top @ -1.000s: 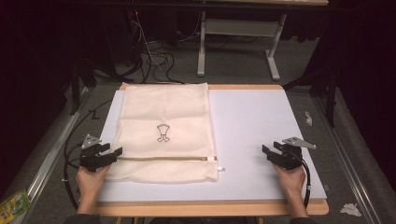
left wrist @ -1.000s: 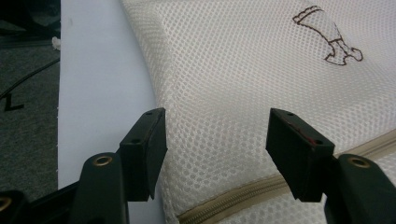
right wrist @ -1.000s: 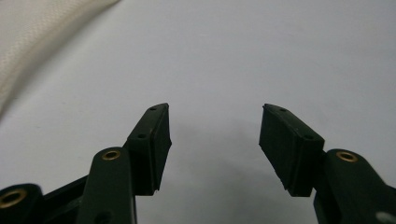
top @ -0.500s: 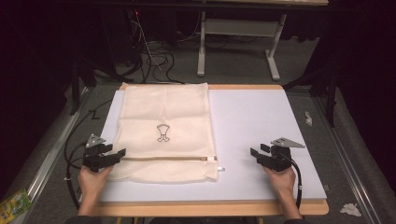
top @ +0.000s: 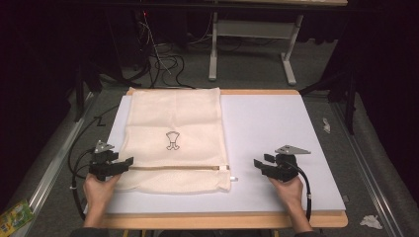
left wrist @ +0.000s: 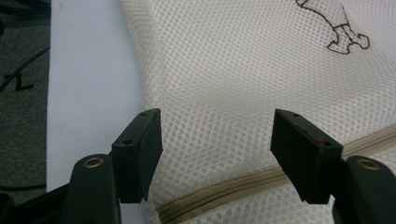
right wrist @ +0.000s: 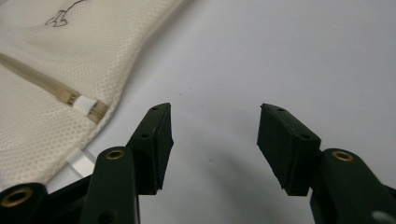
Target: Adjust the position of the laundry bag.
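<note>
A cream mesh laundry bag lies flat on the left half of the white table top, its small brown outline emblem near the middle and its beige zipper running across the near end. At the bag's left edge I hold my left gripper with its jaws spread wide; in the left gripper view they stand apart just above the mesh, the zipper passing below them and part of the emblem showing at the top right. Nothing is caught between them. My left hand wraps the gripper's body from behind.

On the bare right half of the table top, near the bag's right edge but apart from it, my right gripper is likewise released, jaws parted over the white surface with nothing between them. In the right gripper view the zipper's end, with its white tab, lies to the left of the jaws. My right hand grips it from behind, and its black cable trails back along my forearm. Beyond the table, cables lie on the grey carpet beside a grey desk frame.
</note>
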The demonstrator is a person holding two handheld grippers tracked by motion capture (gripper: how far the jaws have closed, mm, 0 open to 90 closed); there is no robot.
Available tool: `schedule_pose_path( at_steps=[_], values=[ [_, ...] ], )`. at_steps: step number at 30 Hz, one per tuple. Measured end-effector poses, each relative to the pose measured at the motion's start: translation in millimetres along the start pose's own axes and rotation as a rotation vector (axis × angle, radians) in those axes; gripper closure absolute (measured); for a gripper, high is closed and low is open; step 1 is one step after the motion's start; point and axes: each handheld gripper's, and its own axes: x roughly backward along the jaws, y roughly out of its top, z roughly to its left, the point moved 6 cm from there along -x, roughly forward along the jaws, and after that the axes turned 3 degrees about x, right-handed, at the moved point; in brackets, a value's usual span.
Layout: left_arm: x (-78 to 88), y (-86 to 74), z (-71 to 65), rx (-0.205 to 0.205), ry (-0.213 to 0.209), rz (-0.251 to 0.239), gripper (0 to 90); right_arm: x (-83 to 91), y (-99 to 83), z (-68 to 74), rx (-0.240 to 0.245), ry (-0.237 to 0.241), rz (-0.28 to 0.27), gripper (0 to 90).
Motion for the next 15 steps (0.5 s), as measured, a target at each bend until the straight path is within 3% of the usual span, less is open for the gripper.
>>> schedule_pose_path(
  at_steps=[7,15],
  values=[
    [-1.2,-4.5,10.1,0.047,0.009,0.027,33.6,-20.8,8.0,29.7,0.056,0.071,0.053,45.8],
    [-7.8,-2.3,11.8,0.053,0.015,0.047,32.8,-38.2,14.6,46.9,0.049,0.124,0.073,45.0]
  ],
)
